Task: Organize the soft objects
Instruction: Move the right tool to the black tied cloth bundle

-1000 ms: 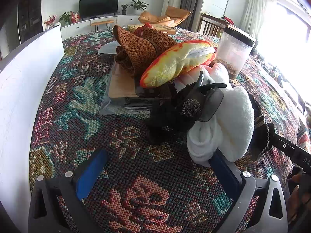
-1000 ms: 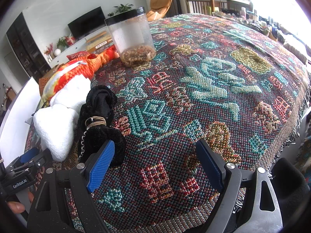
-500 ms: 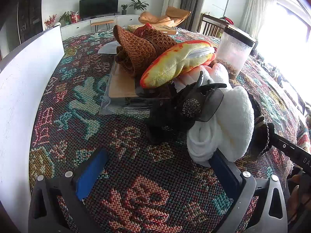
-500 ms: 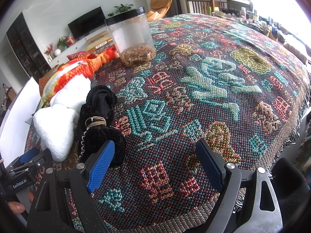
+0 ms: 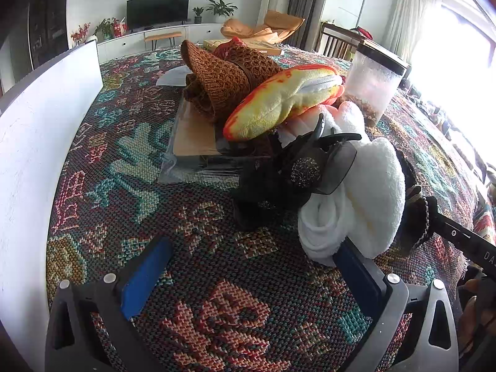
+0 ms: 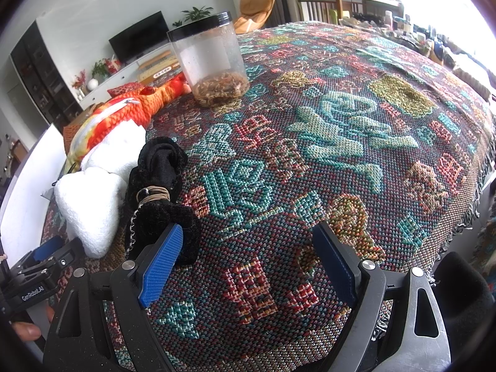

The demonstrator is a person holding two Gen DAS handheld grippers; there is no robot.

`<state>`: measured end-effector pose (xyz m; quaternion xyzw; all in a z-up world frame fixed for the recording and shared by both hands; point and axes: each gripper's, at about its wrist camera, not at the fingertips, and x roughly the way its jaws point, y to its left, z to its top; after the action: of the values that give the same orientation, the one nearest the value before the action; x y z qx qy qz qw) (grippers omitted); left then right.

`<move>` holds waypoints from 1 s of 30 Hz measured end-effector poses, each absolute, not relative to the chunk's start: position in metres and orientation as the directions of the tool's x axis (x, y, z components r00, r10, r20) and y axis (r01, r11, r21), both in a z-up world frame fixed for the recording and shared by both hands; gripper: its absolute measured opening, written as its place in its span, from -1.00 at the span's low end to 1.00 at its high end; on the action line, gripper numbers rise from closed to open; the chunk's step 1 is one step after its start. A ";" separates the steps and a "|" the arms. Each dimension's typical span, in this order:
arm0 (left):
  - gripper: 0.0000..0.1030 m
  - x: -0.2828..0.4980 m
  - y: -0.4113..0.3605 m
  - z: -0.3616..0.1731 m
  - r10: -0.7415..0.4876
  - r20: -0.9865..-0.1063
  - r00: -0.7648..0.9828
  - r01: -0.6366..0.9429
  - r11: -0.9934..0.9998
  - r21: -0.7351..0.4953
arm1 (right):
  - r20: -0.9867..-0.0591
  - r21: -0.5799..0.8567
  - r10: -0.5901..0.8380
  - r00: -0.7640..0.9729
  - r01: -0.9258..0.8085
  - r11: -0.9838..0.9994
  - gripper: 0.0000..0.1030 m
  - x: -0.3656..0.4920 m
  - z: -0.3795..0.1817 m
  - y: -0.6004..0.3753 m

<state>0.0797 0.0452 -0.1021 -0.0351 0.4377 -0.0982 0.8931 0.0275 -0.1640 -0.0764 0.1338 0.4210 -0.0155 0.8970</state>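
Soft things lie in a pile on the patterned tablecloth [image 5: 130, 161]. A brown knitted hat [image 5: 226, 71] leans at the back, an orange-yellow plush fish [image 5: 279, 102] lies in front of it, then a white rolled towel [image 5: 369, 198] with a black gauze hair bow [image 5: 297, 170] against it. My left gripper [image 5: 251, 276] is open and empty just short of the towel, its right finger close to it. In the right wrist view the towel [image 6: 90, 198], fish [image 6: 117, 117] and a black tied cloth bundle [image 6: 161, 186] lie at left. My right gripper [image 6: 248, 260] is open, its left finger beside the bundle.
A clear jar with a black lid [image 6: 210, 62] stands behind the pile; it also shows in the left wrist view [image 5: 375, 83]. A white board [image 5: 40, 130] stands along the left. A flat plastic-wrapped package [image 5: 192, 145] lies under the hat. The table edge with fringe [image 6: 477, 192] is at right.
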 end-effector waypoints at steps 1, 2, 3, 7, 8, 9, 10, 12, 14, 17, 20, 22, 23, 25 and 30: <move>1.00 0.079 0.045 -0.101 -0.209 -0.774 0.598 0.145 0.978 -0.152 | -0.759 0.227 0.085 0.645 0.140 0.964 0.71 0.027 -0.076 -0.164; 1.00 0.079 0.045 -0.101 -0.212 -0.772 0.599 0.145 0.977 -0.156 | -0.759 0.227 0.085 0.645 0.140 0.964 0.71 0.027 -0.076 -0.164; 1.00 0.079 0.046 -0.101 -0.215 -0.771 0.600 0.145 0.977 -0.159 | -0.759 0.227 0.085 0.645 0.140 0.964 0.71 0.027 -0.076 -0.164; 1.00 0.078 0.046 -0.101 -0.217 -0.770 0.600 0.145 0.976 -0.162 | -0.759 0.227 0.085 0.645 0.140 0.964 0.71 0.027 -0.076 -0.165; 1.00 0.078 0.047 -0.101 -0.217 -0.770 0.600 0.145 0.976 -0.162 | -0.759 0.228 0.086 0.646 0.140 0.964 0.71 0.027 -0.076 -0.164; 1.00 0.078 0.047 -0.101 -0.216 -0.770 0.600 0.145 0.976 -0.161 | -0.759 0.228 0.086 0.646 0.140 0.963 0.71 0.027 -0.076 -0.165; 1.00 0.078 0.047 -0.101 -0.216 -0.770 0.600 0.145 0.976 -0.161 | -0.759 0.229 0.086 0.646 0.140 0.963 0.71 0.027 -0.076 -0.165; 1.00 0.078 0.047 -0.101 -0.216 -0.770 0.600 0.145 0.976 -0.161 | -0.759 0.228 0.086 0.646 0.140 0.964 0.71 0.027 -0.076 -0.165; 1.00 0.078 0.047 -0.101 -0.217 -0.770 0.600 0.145 0.976 -0.162 | -0.758 0.229 0.086 0.646 0.140 0.963 0.71 0.027 -0.076 -0.165; 1.00 0.078 0.047 -0.101 -0.217 -0.770 0.601 0.145 0.976 -0.162 | -0.758 0.232 0.088 0.647 0.140 0.963 0.71 0.027 -0.077 -0.165; 1.00 0.078 0.047 -0.101 -0.216 -0.770 0.600 0.145 0.976 -0.161 | -0.757 0.232 0.089 0.647 0.140 0.963 0.71 0.027 -0.077 -0.165; 1.00 0.078 0.047 -0.101 -0.217 -0.770 0.601 0.145 0.976 -0.162 | -0.757 0.232 0.089 0.647 0.140 0.963 0.71 0.026 -0.077 -0.166; 1.00 0.078 0.047 -0.101 -0.216 -0.770 0.601 0.145 0.976 -0.162 | -0.757 0.233 0.089 0.647 0.139 0.962 0.71 0.026 -0.077 -0.166; 1.00 0.078 0.047 -0.101 -0.216 -0.770 0.601 0.145 0.976 -0.161 | -0.757 0.234 0.090 0.648 0.139 0.962 0.71 0.026 -0.077 -0.166; 1.00 0.078 0.047 -0.101 -0.217 -0.770 0.601 0.145 0.976 -0.162 | -0.756 0.237 0.093 0.649 0.139 0.962 0.71 0.026 -0.077 -0.166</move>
<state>0.0784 0.0470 -0.1011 -0.0414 0.4352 -0.1011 0.8937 0.0260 -0.1661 -0.0770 0.1381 0.4190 -0.0129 0.8973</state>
